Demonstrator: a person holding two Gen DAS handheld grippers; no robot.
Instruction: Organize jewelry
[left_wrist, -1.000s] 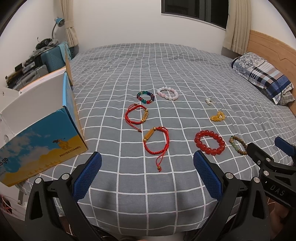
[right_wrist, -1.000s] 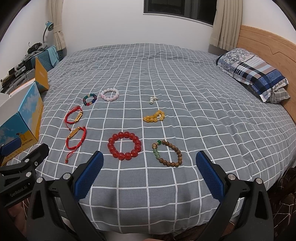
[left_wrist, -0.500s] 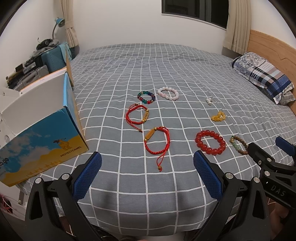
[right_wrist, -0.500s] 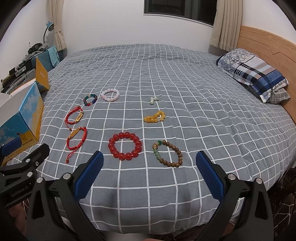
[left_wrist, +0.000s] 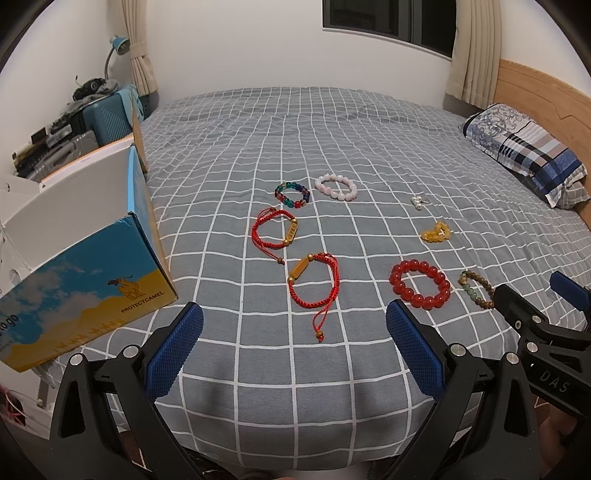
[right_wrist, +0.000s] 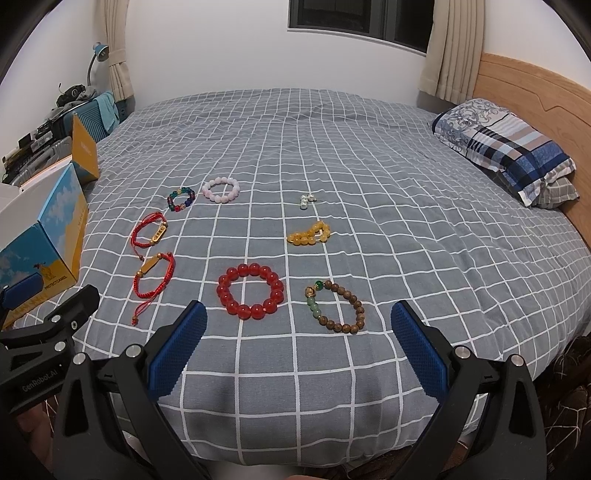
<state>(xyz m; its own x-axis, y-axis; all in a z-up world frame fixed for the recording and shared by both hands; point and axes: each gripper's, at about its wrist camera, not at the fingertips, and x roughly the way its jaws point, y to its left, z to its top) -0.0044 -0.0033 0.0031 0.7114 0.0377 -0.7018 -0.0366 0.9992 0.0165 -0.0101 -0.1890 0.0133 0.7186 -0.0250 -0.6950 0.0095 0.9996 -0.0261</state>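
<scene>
Bracelets are spread apart in the middle of the frame on the bed, so each can be picked alone, while both grippers are held wide and empty, low in the frame.

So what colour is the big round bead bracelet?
Red: the big bead bracelet shows best in the right wrist view.

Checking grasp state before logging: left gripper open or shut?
Open. The left gripper has its blue pads spread wide apart, with only the checked bedspread between them and nothing held.
</scene>
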